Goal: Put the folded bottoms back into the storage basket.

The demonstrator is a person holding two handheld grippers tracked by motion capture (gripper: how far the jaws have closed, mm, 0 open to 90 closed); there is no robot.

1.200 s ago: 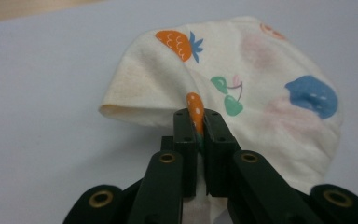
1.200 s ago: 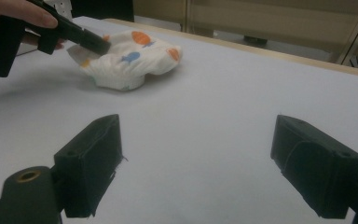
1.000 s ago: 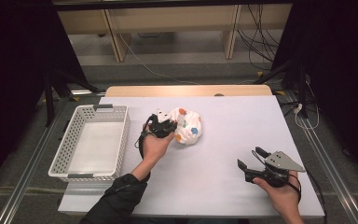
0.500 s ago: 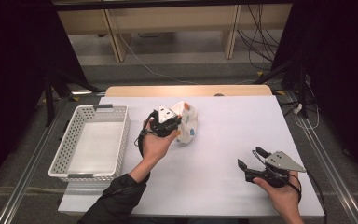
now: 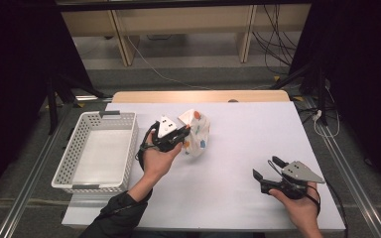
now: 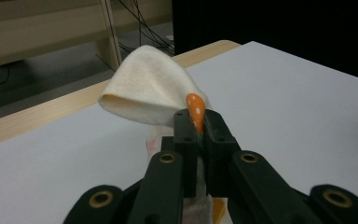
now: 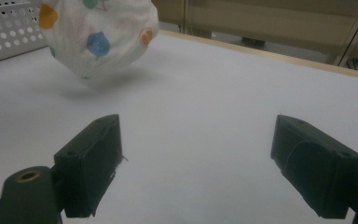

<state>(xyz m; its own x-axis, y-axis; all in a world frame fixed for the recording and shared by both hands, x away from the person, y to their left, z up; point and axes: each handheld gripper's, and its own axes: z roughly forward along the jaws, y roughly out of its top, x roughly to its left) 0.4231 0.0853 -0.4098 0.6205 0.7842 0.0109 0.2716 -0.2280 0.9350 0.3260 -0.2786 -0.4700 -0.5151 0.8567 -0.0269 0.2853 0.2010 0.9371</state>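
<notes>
From the high view I see my left gripper (image 5: 182, 133) near the middle of the white table (image 5: 258, 144), just right of the white basket (image 5: 64, 163), with the spotted cloth (image 5: 198, 131) bunched at its tip. That view is too coarse to show how the jaws meet the fabric. The left gripper view settles it: the left gripper (image 6: 196, 122) has its two black jaws pressed together on a fold of the cloth (image 6: 144, 91), an orange spot squeezed up between them, and a cream flap arching over to the left.

My right gripper (image 5: 268, 168) sits near the table's front right, well apart from the cloth, in my right hand (image 5: 300, 208). The right gripper view shows its jaws spread wide with bare table between them (image 7: 198, 149). It also gives me something the other two views do not: the cloth (image 7: 100, 35) hangs clear of the surface, a soft shadow beneath it, with blue, orange and green dots, and the basket (image 7: 9, 32) behind it.
</notes>
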